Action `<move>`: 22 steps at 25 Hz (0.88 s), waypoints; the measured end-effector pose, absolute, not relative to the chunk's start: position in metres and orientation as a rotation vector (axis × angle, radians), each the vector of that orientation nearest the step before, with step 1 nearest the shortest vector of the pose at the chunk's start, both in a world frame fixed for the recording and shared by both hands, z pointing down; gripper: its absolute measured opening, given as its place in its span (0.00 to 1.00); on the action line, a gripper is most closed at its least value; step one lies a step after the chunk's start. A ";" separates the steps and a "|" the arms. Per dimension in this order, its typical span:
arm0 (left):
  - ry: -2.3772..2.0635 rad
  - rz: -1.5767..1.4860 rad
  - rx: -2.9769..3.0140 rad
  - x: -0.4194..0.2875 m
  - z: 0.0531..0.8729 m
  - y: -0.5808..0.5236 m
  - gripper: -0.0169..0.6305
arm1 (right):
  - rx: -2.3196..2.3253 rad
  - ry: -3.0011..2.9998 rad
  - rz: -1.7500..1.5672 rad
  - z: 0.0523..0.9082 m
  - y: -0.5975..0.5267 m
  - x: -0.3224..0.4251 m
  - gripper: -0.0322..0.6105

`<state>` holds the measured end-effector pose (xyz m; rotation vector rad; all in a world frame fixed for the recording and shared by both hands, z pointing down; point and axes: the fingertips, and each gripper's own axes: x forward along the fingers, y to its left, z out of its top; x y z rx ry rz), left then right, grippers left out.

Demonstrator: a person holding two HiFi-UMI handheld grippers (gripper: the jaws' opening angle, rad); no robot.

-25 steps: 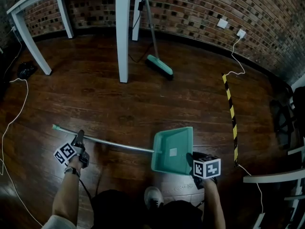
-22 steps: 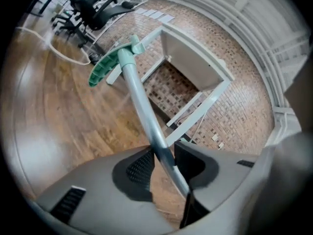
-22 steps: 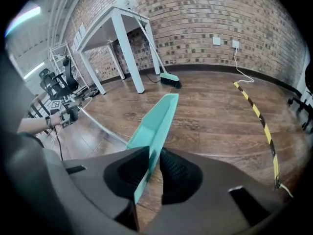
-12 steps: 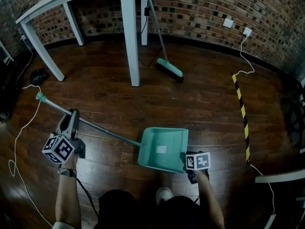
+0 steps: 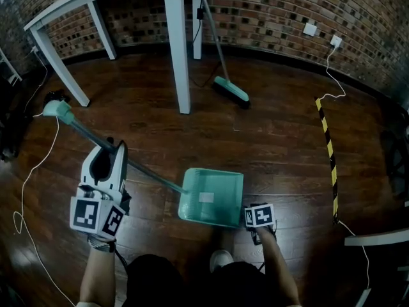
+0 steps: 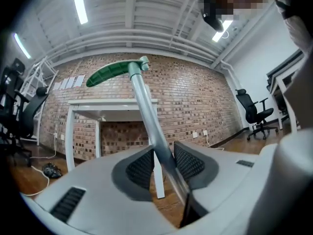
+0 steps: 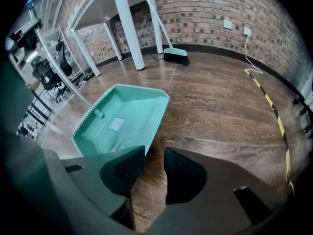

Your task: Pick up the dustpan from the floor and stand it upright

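Over wood floor, left gripper holds dustpan handle, level.

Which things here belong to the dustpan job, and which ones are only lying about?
Belong to the job:
- dustpan
- its handle, between the shut jaws of the left gripper
- right gripper, jaws have just been opening, only floor between them

Lying about:
- broom
- white table
- striped floor tape
- wall sockets
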<state>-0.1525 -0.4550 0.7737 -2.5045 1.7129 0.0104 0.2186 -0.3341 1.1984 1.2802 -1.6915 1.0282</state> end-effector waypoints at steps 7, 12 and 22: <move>1.326 -0.076 -2.533 -0.083 0.749 -0.431 0.30 | 1.523 -1.806 0.905 1.139 -0.359 0.237 0.24; 1.289 -0.030 -2.552 -0.083 0.736 -0.419 0.31 | 1.720 -1.900 0.640 1.062 -0.386 0.236 0.09; 1.280 -0.004 -2.610 -0.101 0.742 -0.406 0.15 | 1.817 -2.202 0.066 0.897 -0.419 0.198 0.04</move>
